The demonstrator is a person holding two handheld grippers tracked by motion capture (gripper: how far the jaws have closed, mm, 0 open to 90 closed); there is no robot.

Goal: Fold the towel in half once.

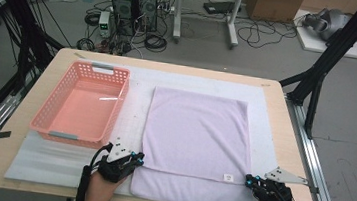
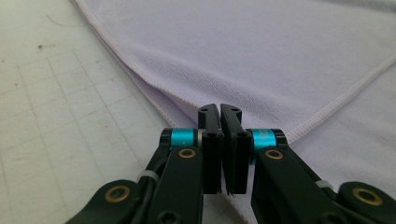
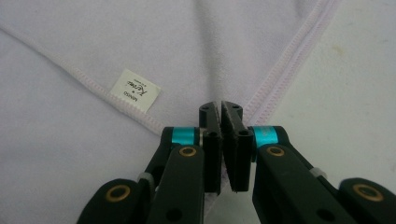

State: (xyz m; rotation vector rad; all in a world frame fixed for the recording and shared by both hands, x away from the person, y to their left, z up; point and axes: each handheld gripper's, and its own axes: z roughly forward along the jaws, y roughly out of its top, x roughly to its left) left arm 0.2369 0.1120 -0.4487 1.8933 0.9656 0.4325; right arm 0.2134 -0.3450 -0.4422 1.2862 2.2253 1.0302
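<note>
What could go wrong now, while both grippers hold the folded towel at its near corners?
1. The left gripper seems to pinch only the very corner of the towel, so the cloth may slip out when pulled.
2. The right gripper also bites close to the hem; uneven pulling could skew the fold.
3. The top layer stops short of the near edge, so the edges may stay misaligned. The pink basket stands close beside the towel and could be bumped.

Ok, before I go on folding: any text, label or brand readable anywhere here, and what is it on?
"NIHAO" is my best reading, and an unsure one, of the small print on the white label sewn at the hem of the lilac towel.
A cursive brand word on the same label: too small to read.
A finer line beside it: blurred, unreadable.
The pink basket and the cutting mat: no text readable.
</note>
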